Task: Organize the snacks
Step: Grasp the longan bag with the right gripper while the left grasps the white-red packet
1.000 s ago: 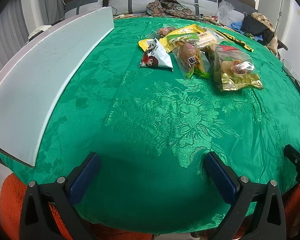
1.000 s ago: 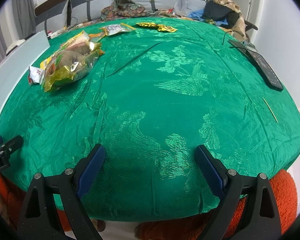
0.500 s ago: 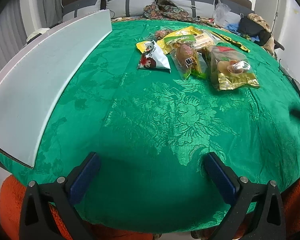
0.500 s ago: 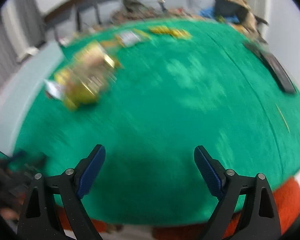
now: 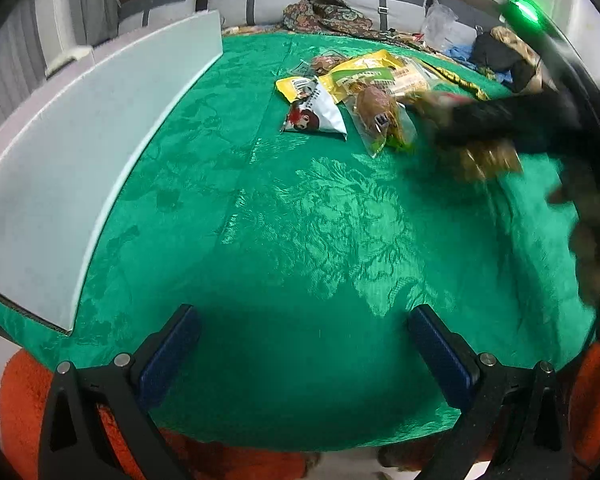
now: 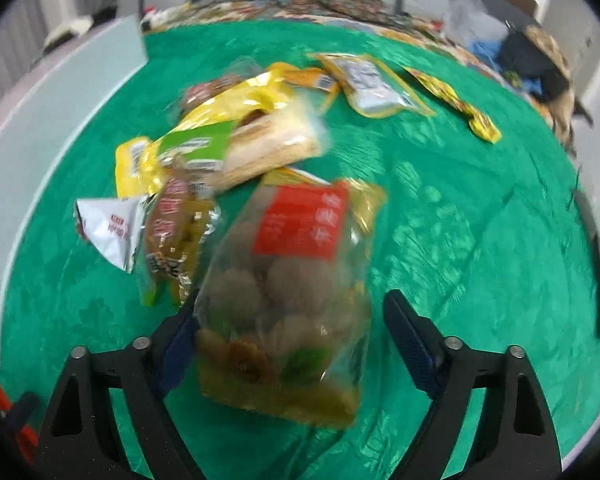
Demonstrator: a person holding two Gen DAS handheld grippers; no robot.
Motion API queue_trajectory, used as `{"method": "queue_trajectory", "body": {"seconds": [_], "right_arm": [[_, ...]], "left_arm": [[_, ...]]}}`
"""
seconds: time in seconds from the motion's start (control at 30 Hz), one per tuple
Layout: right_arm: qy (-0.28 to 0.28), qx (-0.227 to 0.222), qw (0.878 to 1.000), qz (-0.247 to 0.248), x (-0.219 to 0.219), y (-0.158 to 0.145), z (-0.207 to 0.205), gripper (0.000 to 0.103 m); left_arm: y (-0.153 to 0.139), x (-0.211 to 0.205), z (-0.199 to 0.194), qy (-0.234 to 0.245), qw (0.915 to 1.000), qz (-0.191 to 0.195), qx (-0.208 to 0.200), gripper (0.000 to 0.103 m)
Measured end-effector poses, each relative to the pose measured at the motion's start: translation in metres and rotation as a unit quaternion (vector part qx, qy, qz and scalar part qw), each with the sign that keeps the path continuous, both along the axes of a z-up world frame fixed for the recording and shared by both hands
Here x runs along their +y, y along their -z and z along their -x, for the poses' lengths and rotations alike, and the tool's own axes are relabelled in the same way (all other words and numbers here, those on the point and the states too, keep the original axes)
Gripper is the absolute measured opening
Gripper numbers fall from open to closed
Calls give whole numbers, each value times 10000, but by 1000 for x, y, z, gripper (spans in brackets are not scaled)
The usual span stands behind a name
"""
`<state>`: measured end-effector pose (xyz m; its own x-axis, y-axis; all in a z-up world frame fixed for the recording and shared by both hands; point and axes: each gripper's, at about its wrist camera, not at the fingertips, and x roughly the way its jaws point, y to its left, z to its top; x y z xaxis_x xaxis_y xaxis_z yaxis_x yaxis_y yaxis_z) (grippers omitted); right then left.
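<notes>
Right wrist: crinkly bag [image 6: 292,280] (clear plastic)

You get bright, even light; your right wrist view smears with motion blur, the left blurs toward three o'clock, fisheye edges curve darkly

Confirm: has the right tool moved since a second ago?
Yes. The right tool has travelled across the green cloth to the snack pile, now straddling the gold bag.

Legible print is scarce from my station — motion blur smears nearly every wrapper. I make out only a barcode on the yellow packet [image 5: 296,86]; the red label [image 6: 300,220] on the clear bag [image 6: 288,312] carries characters I cannot read.
</notes>
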<state>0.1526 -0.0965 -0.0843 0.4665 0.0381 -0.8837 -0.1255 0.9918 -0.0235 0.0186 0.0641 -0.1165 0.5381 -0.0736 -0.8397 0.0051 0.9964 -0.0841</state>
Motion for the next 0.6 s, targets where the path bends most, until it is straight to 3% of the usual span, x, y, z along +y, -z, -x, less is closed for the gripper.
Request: {"method": "queue_trajectory", "body": {"seconds": [0.13,0.27,0.37,0.4,0.47,0.5,0.53,0.6], "right_arm": [[101,8,9994,-322,-32,-5,24,73],[84,-23,9994,-328,-55,-1,51,73],[163,-40,9989,-436,-62,-2,59,73],[190,-39,9989,-435,-65,-2,60,73],[191,-35,9989,-419,-66,-3,64,73],[171,-26,9990,-404,-68,-3,64,73],[152,-11,9991,-393,-70,-3,65,74],[95,73,9990,-426,-77,-4,67,75]], "left_arm": [[-19,19,-33,-118,9984,518,-189,102],[-32,23,-87,-140,9975,641,-267,100],[-28,11,-125,17,9982,571,-159,90],[-24,5,-134,95,9987,491,-93,82],[-14,-2,-149,225,9993,291,72,55],[-12,-4,-149,302,9993,197,30,47],[-13,-3,-144,362,9992,181,-65,41],[-14,2,-131,522,9983,257,-69,40]]}}
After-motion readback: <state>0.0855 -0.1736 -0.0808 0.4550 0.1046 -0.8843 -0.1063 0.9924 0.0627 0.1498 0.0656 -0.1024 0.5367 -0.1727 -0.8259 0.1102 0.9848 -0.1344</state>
